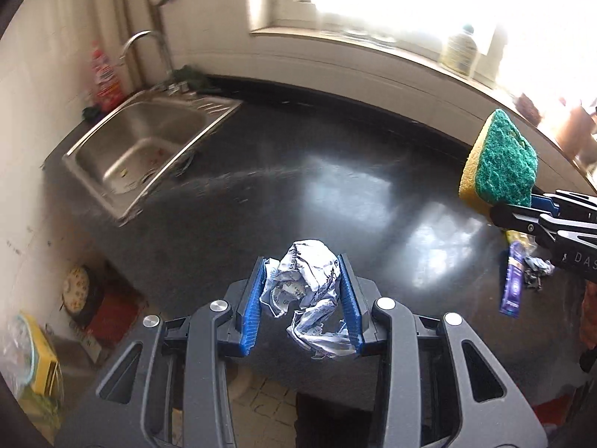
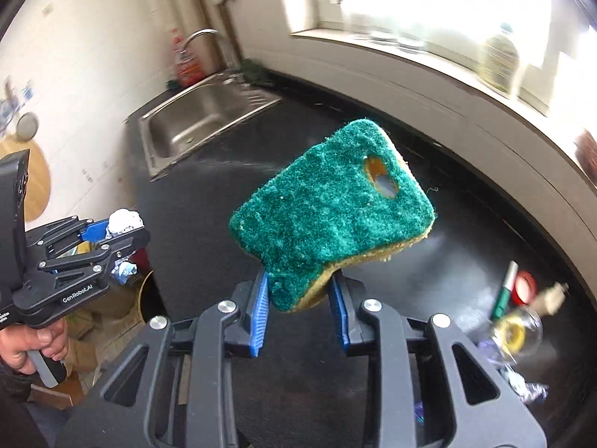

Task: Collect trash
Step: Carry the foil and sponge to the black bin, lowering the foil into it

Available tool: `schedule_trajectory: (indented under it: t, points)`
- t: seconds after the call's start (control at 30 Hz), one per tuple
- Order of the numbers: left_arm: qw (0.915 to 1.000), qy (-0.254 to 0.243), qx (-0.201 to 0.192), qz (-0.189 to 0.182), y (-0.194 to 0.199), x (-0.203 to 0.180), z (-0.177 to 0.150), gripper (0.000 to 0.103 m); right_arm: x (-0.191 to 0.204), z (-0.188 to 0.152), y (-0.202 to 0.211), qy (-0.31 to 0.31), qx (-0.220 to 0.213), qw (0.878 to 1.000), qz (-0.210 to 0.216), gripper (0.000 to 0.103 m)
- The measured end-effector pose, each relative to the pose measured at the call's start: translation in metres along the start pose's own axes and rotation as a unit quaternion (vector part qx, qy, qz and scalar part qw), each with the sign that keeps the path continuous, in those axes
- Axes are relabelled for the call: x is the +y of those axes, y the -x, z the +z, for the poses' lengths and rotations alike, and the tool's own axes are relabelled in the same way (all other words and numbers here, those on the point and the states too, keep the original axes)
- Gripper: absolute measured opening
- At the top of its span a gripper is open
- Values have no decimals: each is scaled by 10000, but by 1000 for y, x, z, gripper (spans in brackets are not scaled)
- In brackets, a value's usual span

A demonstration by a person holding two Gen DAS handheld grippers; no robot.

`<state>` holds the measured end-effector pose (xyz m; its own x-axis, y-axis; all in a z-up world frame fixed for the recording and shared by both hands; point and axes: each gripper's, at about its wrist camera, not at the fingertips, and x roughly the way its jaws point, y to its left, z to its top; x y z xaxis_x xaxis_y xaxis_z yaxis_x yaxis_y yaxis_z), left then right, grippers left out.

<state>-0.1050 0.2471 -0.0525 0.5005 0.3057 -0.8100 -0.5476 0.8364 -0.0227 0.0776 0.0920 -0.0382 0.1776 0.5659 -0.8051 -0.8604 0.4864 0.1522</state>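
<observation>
My left gripper is shut on a crumpled ball of printed paper and holds it above the front edge of the black counter. It also shows at the left of the right wrist view. My right gripper is shut on a worn green and yellow sponge with a hole in it, held above the counter. The sponge also shows at the right of the left wrist view. A purple wrapper and foil scraps lie on the counter at the right.
A steel sink with a tap and a red bottle is at the far left. A marker, a red lid, a glass item and foil scraps lie at the right. A bottle stands on the window sill.
</observation>
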Motion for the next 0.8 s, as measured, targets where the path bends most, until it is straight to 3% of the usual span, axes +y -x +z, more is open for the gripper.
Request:
schedule_trajectory:
  t: [0.17, 0.37, 0.5, 0.63, 0.8]
  points:
    - [9913, 1079, 97, 751, 23, 97, -42, 37, 106, 27, -43, 1114, 203, 9904, 797, 30]
    - [9686, 2067, 180, 1368, 47, 172, -95, 37, 223, 28, -79, 2098, 581, 9632, 1577, 30]
    - [9554, 2491, 282, 1559, 52, 200, -124, 37, 275, 19, -96, 2496, 821, 9463, 1886, 30]
    - [9492, 2694, 353, 1586, 44, 217, -142, 37, 321, 10, -118, 2728, 1073, 9348, 2005, 31]
    - [9444, 2943, 410, 1404, 16, 234, -164, 37, 346, 3, -155, 2786, 1453, 9264, 2075, 31]
